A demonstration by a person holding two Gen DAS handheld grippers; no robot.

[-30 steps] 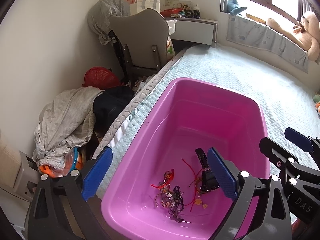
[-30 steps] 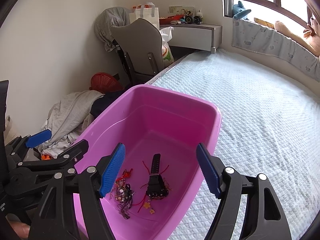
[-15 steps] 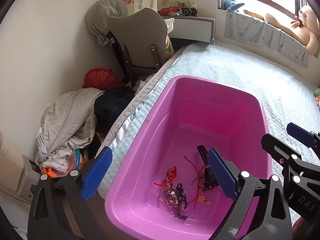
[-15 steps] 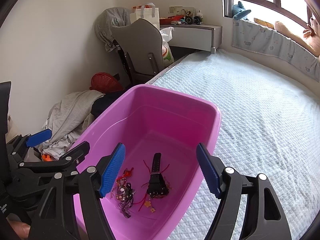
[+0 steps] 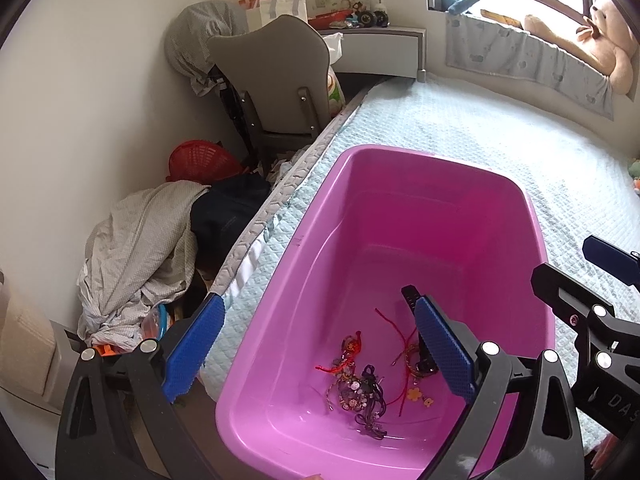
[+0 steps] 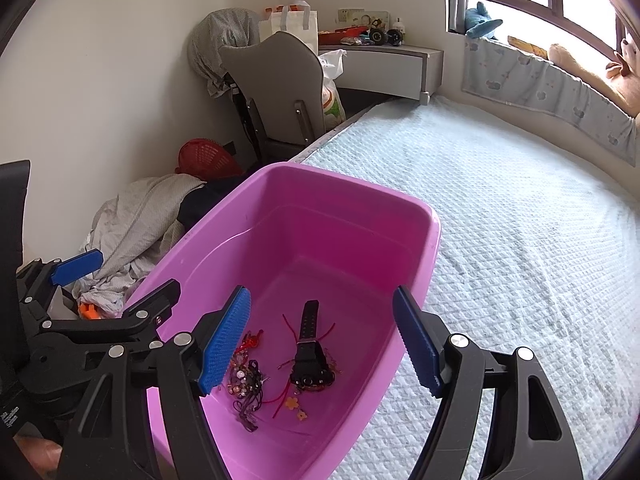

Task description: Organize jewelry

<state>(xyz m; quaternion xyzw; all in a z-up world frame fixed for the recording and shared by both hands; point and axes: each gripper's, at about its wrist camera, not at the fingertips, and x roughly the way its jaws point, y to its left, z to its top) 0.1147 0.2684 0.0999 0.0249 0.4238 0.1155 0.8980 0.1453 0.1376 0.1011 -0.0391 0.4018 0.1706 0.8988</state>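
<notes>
A pink plastic tub (image 5: pixel 400 160) (image 6: pixel 434 236) stands on the bed near its left edge. On its floor lie a black watch (image 6: pixel 310 352) (image 5: pixel 410 296), a tangle of beaded bracelets (image 5: pixel 356 388) (image 6: pixel 244 380) and red cords with small orange flower charms (image 6: pixel 292 402) (image 5: pixel 416 393). My left gripper (image 5: pixel 316 348) hangs open over the tub's near left rim, nothing between its blue pads. My right gripper (image 6: pixel 322 340) is open above the watch, apart from it. Each gripper shows at the side of the other's view.
The quilted pale-blue bed (image 6: pixel 520 220) stretches to the right and far side. Left of the bed sit a heap of grey clothes (image 5: pixel 136 248), a red basket (image 5: pixel 200 160) and a grey chair (image 5: pixel 276 76). Plush toys (image 5: pixel 600 36) line the window sill.
The left wrist view has tilted slightly, so the tub sits a little lower in it. The jewelry and the right gripper have not moved; both grippers stay open.
</notes>
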